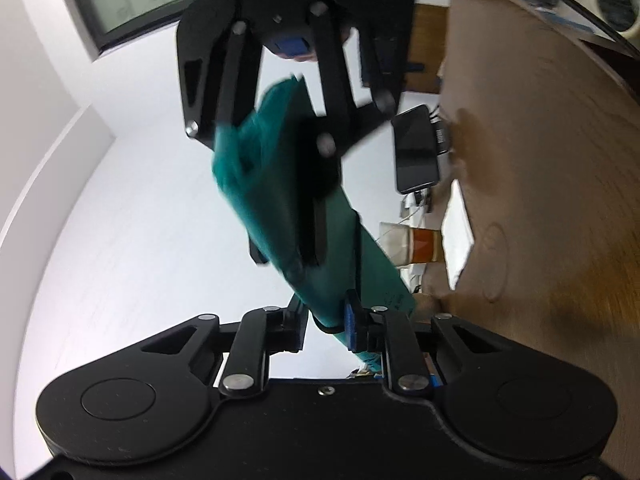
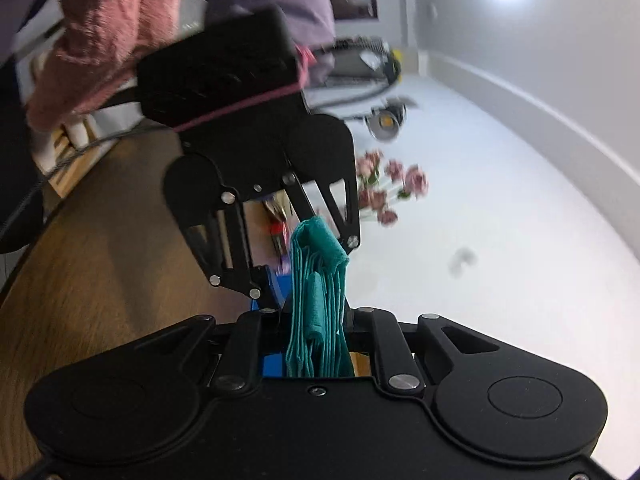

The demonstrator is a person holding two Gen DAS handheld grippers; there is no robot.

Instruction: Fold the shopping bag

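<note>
The teal shopping bag (image 1: 280, 184) is already gathered into a narrow, many-layered bundle, held in the air beside the wooden table (image 1: 540, 160) rather than lying on it. The left gripper (image 1: 340, 324) pinches one end of it with its fingers drawn narrow; the right gripper (image 2: 316, 332) clamps the other end, pleated edges showing between its jaws. Most of the folding looks done; I'd judge a last tuck or setting down remains. A phone (image 1: 416, 148) and a paper cup (image 1: 400, 242) sit near the table's edge.
</note>
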